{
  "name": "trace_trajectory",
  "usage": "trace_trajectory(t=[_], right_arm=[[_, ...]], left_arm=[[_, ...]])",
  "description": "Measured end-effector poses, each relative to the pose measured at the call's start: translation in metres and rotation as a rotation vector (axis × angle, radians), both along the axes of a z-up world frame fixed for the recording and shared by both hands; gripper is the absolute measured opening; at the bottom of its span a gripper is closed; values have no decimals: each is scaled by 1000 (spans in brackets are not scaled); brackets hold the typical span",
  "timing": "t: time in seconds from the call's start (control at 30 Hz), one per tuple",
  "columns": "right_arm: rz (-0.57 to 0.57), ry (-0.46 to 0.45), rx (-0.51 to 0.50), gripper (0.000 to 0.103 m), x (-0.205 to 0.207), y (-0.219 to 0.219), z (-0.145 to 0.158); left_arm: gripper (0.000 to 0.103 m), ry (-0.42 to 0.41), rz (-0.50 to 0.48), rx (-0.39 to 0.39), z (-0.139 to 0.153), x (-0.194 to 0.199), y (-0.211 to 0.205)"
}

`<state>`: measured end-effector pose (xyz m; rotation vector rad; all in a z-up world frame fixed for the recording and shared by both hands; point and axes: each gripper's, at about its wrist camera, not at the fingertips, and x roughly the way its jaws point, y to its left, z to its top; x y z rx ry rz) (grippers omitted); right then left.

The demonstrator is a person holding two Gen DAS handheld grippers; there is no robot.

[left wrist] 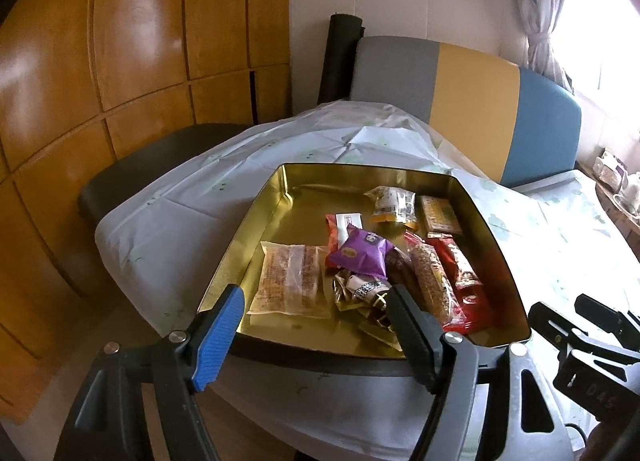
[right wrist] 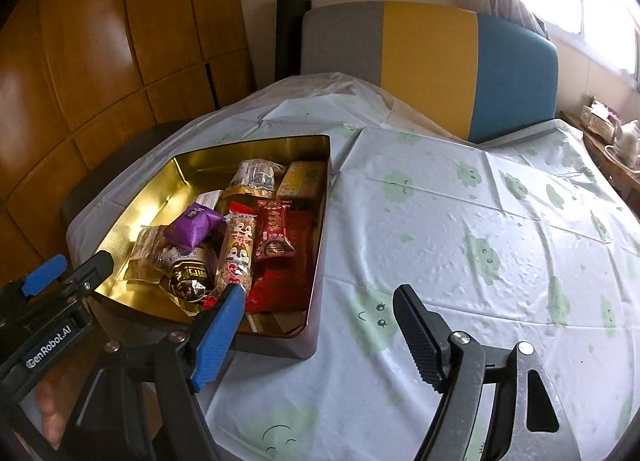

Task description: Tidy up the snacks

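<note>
A gold-lined tin box (left wrist: pixel 256 217) (right wrist: pixel 160 177) sits on the table and holds several snack packs: a purple pack (left wrist: pixel 360 253) (right wrist: pixel 194 227), a clear pack of biscuits (left wrist: pixel 290 285), a long cartoon-printed bar (right wrist: pixel 238 253) (left wrist: pixel 434 281), a red pack (right wrist: pixel 274 235) (left wrist: pixel 460 273) and a dark gold-edged pack (right wrist: pixel 190 277) (left wrist: pixel 362 291). My left gripper (left wrist: pixel 316 301) is open and empty, just above the box's near edge. My right gripper (right wrist: pixel 320 301) is open and empty, over the box's near right corner. The left gripper also shows at the left of the right wrist view (right wrist: pixel 76 265).
The table carries a pale cloth with green cloud faces (right wrist: pixel 460 221). A chair with a grey, yellow and blue back (right wrist: pixel 432 61) stands behind it, and a dark stool (left wrist: pixel 132 173) is at the left. Wooden cabinets (left wrist: pixel 120 61) fill the left. Small items sit on a shelf (right wrist: pixel 612 133) at the far right.
</note>
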<state>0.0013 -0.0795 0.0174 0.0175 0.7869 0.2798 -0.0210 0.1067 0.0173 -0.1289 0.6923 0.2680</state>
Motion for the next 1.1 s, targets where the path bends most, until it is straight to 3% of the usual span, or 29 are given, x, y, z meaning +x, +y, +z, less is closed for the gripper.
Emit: trace_trajectory(t=[0.07,0.8,0.87,1.1], right_arm=[[0,0,-1,78,0,0,0],[5,5,-1,78,0,1,-3],[6,6,-1,78,0,1,-3],[9,10,-2,79,0,0,-4]], left_arm=[[70,3,0,4,0,0,0],[69,0,-16,-13,0,1,0],[55,-6,-17,-21,-1,1,1],[52,-29,-14,-24,4,3,8]])
